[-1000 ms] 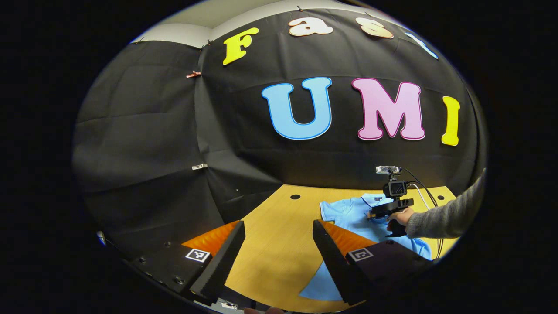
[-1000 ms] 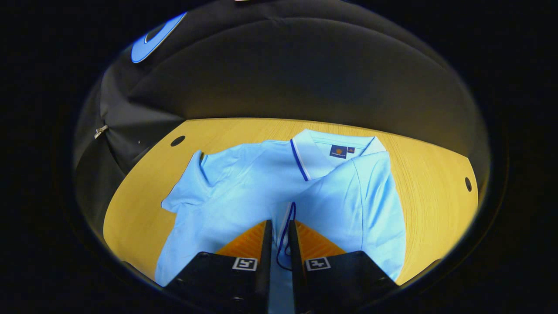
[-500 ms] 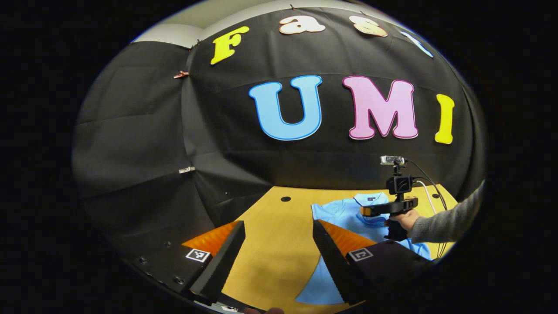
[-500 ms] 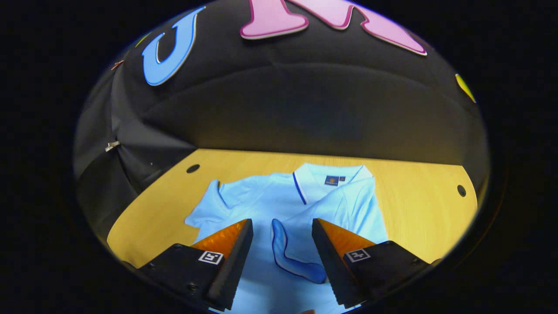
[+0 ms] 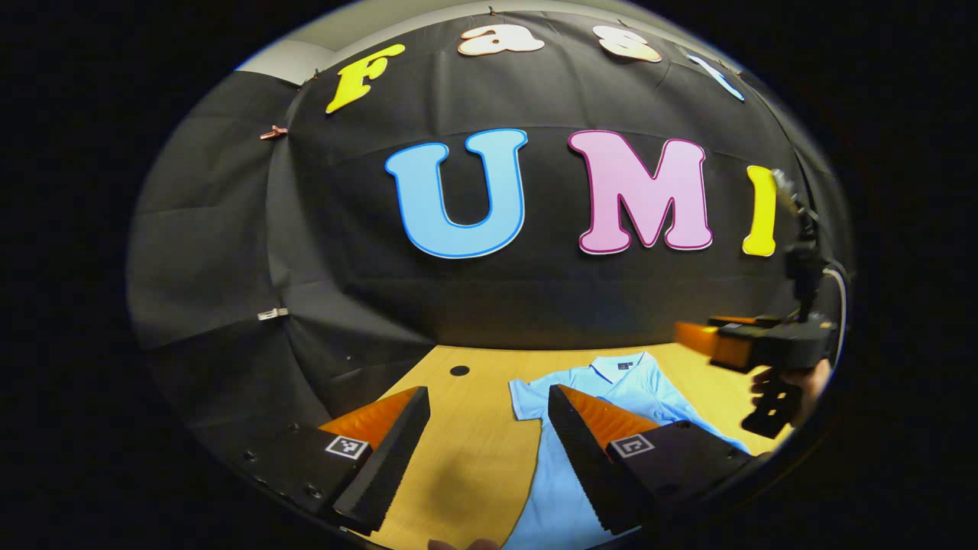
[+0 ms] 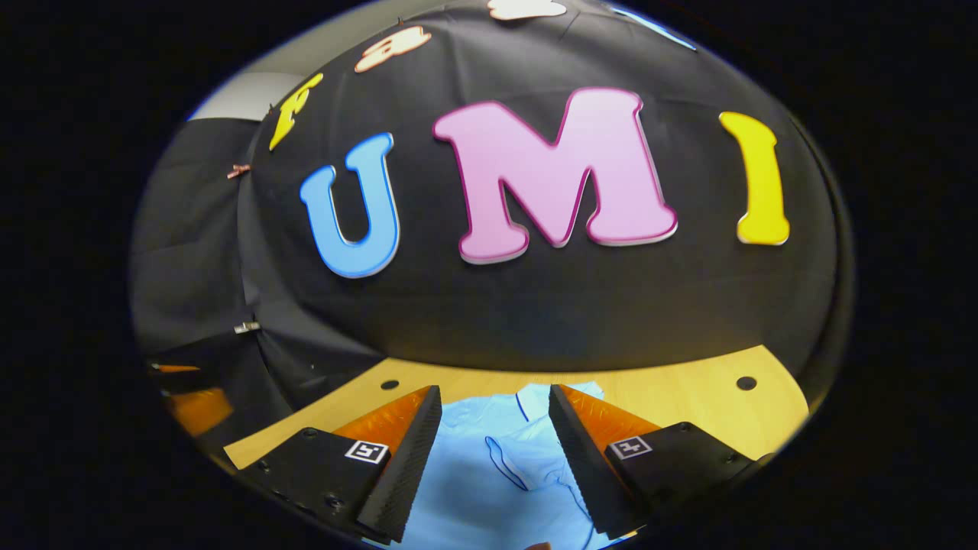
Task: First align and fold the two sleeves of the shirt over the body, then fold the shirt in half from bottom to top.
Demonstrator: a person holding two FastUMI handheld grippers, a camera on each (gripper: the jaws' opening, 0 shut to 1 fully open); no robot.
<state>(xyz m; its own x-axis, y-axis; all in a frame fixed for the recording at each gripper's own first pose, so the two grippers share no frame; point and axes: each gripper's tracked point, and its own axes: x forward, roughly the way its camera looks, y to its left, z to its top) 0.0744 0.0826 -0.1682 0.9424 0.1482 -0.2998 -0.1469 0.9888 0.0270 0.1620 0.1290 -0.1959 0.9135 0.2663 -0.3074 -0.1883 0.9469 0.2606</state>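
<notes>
Since one second ago: right tongs (image 6: 489,451) released from sleeve (image 6: 527,462), raised, jaws wide, empty. Left tongs (image 5: 489,451) wide open, empty, above bench (image 5: 474,428) beside shirt (image 5: 611,382), lying flat. Step in hand: probably left sleeve fold; next move calls for lowering, pinching, carrying across body.

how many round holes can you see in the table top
2 in the right gripper view: one hole near the far left edge of the table, one hole near the far right. The shirt may hide others.
</notes>
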